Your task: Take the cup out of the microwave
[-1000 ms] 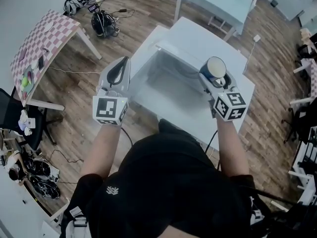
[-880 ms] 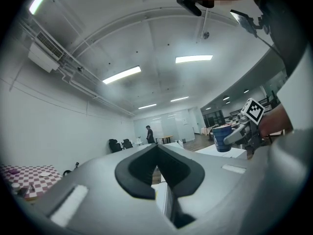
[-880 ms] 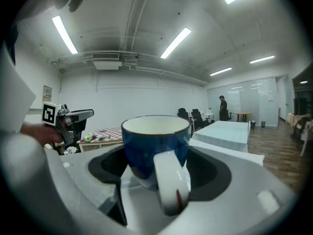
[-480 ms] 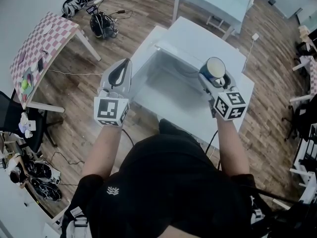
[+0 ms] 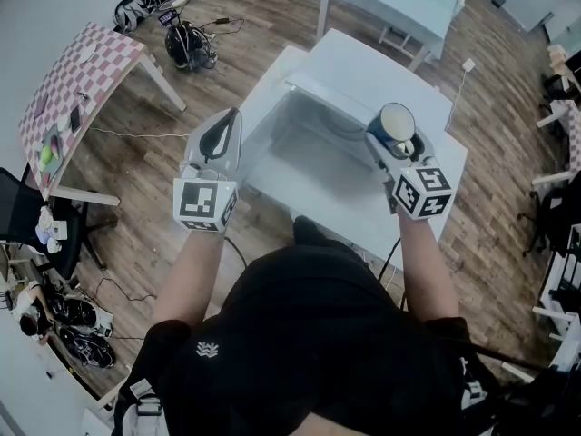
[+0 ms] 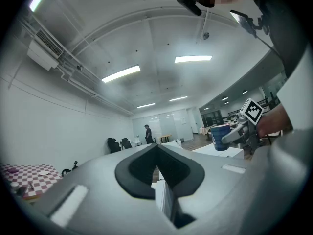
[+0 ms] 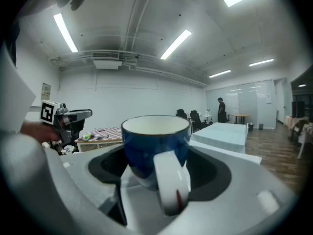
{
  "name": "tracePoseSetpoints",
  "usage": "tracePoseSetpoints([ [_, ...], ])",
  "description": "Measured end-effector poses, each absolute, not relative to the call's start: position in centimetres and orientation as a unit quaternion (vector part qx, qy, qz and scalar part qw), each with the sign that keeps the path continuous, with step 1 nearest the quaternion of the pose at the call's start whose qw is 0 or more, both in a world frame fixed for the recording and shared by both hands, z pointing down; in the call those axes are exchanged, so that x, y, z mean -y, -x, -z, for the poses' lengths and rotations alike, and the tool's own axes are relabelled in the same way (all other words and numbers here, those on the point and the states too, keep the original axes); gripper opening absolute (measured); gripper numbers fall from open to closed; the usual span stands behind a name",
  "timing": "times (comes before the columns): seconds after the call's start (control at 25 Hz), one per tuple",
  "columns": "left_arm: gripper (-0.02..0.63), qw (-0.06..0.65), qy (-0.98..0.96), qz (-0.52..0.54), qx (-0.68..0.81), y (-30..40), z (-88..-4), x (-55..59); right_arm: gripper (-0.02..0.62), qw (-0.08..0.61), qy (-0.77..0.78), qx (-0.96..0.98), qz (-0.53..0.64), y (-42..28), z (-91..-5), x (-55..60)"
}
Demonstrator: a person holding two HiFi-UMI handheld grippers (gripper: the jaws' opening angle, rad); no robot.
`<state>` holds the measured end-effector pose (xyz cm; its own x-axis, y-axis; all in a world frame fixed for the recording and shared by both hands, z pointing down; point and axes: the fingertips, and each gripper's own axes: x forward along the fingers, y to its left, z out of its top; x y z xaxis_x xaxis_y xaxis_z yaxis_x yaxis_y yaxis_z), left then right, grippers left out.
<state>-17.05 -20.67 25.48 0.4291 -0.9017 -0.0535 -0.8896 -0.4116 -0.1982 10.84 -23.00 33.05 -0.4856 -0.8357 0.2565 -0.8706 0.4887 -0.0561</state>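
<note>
We had the checkered table (image 5: 86, 62) off left, left gripper (image 5: 231, 116) pinched together empty, right gripper (image 5: 396, 141) clamped on the blue, white-handled cup (image 7: 146, 151), upright over the white microwave (image 5: 363, 71).

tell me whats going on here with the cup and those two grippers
A person holds a two-jaw gripper in each hand. The right gripper is closed on a blue ceramic cup with a white inside and white handle, holding it upright in the air by the white microwave, so the cup looks already out. The left gripper is shut and empty, held off to the side.
</note>
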Motion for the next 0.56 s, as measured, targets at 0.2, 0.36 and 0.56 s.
tracePoseSetpoints([
  [0.2,0.002,0.096,0.840,0.031,-0.533,17.12,-25.76,20.05,0.377,0.094,-0.499,0.857,-0.089,-10.76,-32.98,22.63],
  [0.36,0.003,0.096,0.838,0.031,-0.535,17.07,-25.77,19.75,0.377,0.092,-0.497,0.858,-0.089,-10.79,-32.99,22.44],
  [0.56,0.002,0.096,0.838,0.030,-0.537,17.43,-25.60,19.70,0.377,0.092,-0.496,0.859,-0.088,-10.34,-32.92,22.37],
])
